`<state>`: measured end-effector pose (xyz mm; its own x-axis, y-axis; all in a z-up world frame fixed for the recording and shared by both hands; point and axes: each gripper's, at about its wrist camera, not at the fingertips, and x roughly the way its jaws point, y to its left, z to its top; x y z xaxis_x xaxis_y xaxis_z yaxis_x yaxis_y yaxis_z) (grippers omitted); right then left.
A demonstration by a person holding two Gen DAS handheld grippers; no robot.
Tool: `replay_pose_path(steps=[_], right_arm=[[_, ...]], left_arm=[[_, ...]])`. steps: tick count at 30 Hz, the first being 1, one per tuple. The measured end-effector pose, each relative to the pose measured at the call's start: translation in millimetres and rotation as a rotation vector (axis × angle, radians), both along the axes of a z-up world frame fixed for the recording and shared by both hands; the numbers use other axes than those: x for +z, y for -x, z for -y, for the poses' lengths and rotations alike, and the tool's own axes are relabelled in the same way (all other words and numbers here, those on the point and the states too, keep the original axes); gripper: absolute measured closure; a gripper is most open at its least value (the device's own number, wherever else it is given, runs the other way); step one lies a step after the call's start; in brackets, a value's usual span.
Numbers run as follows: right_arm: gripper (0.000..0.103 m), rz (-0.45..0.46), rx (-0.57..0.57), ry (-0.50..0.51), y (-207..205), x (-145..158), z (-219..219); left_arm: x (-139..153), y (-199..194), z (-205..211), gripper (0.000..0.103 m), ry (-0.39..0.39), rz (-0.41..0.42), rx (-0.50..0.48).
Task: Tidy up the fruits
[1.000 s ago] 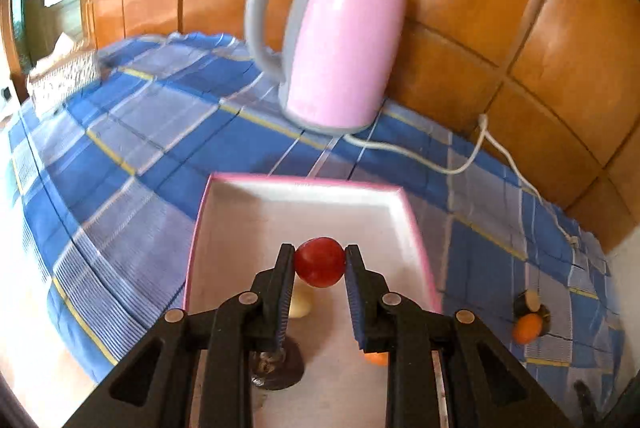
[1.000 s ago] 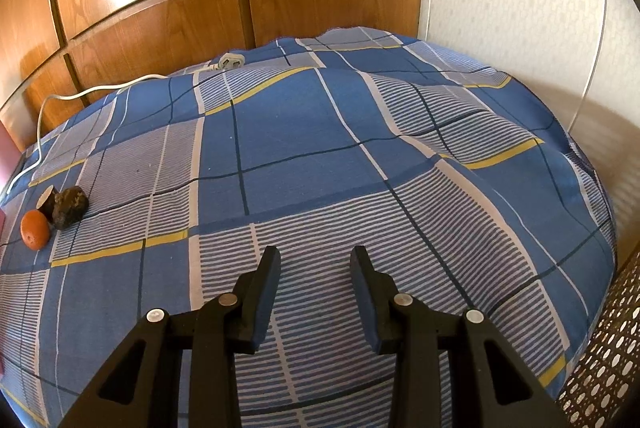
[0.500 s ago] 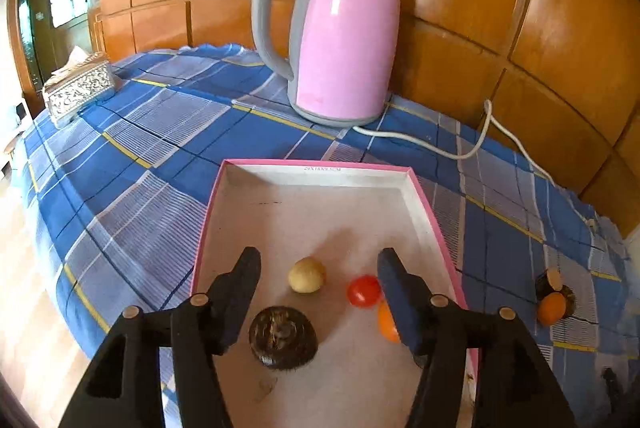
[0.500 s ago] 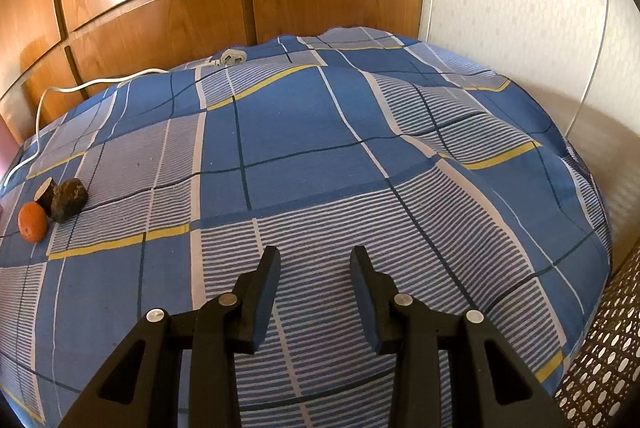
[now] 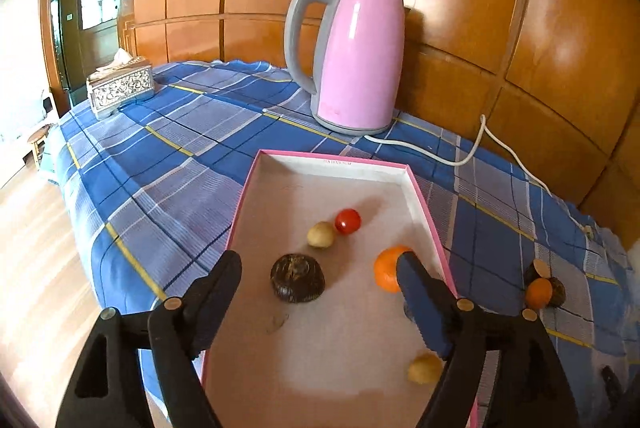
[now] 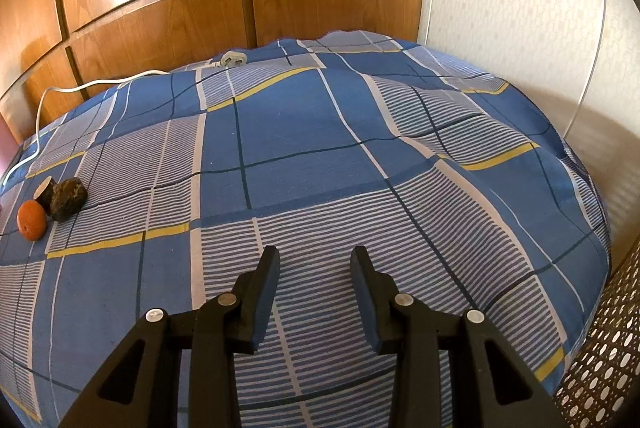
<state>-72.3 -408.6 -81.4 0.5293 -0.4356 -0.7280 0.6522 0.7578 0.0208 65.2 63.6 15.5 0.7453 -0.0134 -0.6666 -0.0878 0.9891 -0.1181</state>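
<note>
A pink-rimmed white tray (image 5: 420,187) lies on the blue checked cloth. In it sit a small red fruit (image 5: 347,221), a pale yellow fruit (image 5: 320,234), a dark brown fruit (image 5: 297,278), an orange (image 5: 386,272) and another yellow fruit (image 5: 423,368). My left gripper (image 5: 320,264) hangs above the tray's near half, its jaws opening, nothing pressed between them. On the cloth to the tray's right lie an orange fruit (image 5: 538,292) (image 6: 32,219) and dark brown pieces (image 6: 68,198). My right gripper (image 6: 314,256) hovers over bare cloth, jaws partly apart and empty.
A pink kettle (image 5: 354,55) stands at the back by the wooden wall, its white cord (image 5: 472,151) trailing right to a plug (image 6: 232,59). A silver tissue box (image 5: 120,87) sits at the far left corner. A woven basket (image 6: 604,356) is beside the table's right edge.
The left gripper let go of the red fruit, which now lies in the tray, and drew back with jaws spreading wide. The right gripper stayed still.
</note>
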Motion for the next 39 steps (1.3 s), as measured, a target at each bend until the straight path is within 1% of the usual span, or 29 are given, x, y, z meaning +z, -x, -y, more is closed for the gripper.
replay_pose_path(steps=[7,14,19,29,32,39], right_arm=[[0.063,0.001,0.005,-0.001,-0.4,-0.2,-0.1],[0.062,-0.001,0.005,0.005,-1.0,-0.7,-1.6],[0.061,-0.001,0.005,0.007,-1.1,-1.0,-2.0],[0.061,-0.006,0.005,0.006,-0.6,-0.9,-2.7],[0.060,-0.011,0.006,0.007,-0.8,-0.6,-3.0],[0.060,-0.018,0.034,0.006,-5.7,0.6,-9.4]], left_arm=[[-4.0,19.2,1.5,0.020,0.008,-0.010,-0.010],[-13.6,31.6,0.0,0.017,0.019,-0.036,-0.008],[-19.2,38.1,-5.4,0.014,0.045,-0.049,0.016],[-27.1,42.3,-17.8,0.007,0.057,-0.071,0.069],[-29.6,47.7,-21.4,0.006,0.051,-0.069,0.082],[-37.7,52.5,-23.8,0.006,0.034,-0.080,0.096]])
